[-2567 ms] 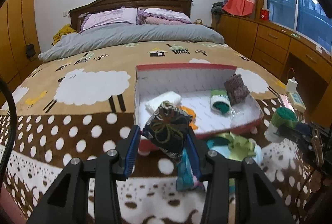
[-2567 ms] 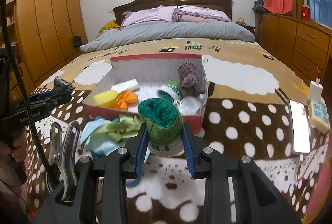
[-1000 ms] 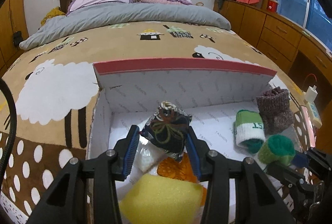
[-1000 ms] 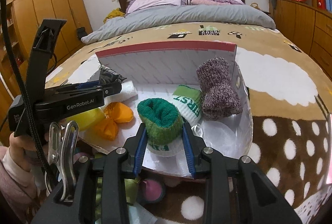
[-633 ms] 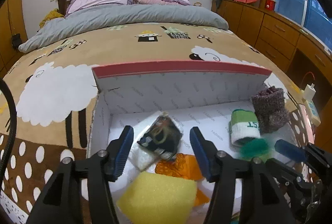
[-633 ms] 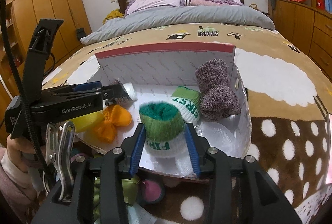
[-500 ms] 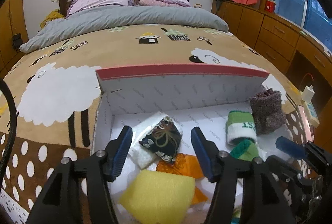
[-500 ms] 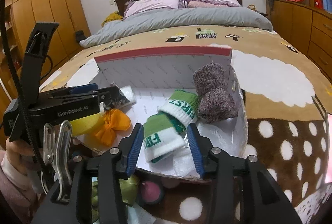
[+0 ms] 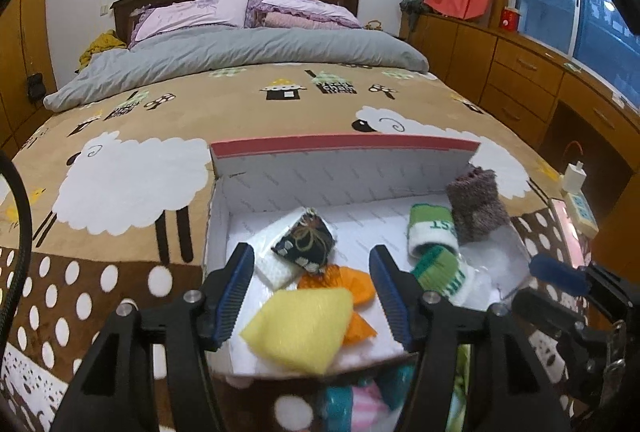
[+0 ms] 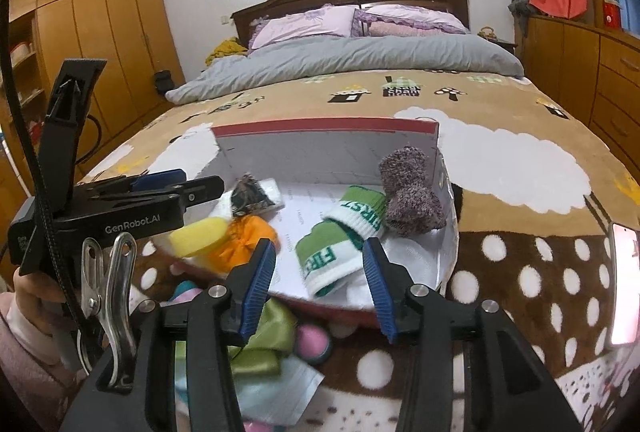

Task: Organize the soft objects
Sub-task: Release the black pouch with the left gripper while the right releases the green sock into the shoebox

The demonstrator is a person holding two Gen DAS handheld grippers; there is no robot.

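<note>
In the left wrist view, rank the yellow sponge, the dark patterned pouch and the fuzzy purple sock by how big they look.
1. yellow sponge, largest, though it lies nearest the camera.
2. dark patterned pouch and fuzzy purple sock look about alike; I can't rank them.

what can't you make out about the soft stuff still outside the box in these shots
- Left wrist view: the teal and pink pieces below the box are blurred and cut off by the bottom edge and the left gripper; what they are is unclear.
- Right wrist view: the green cloth and pink round item are partly hidden by the right gripper.
- Right wrist view: the sock lettering is partly folded away.
</note>
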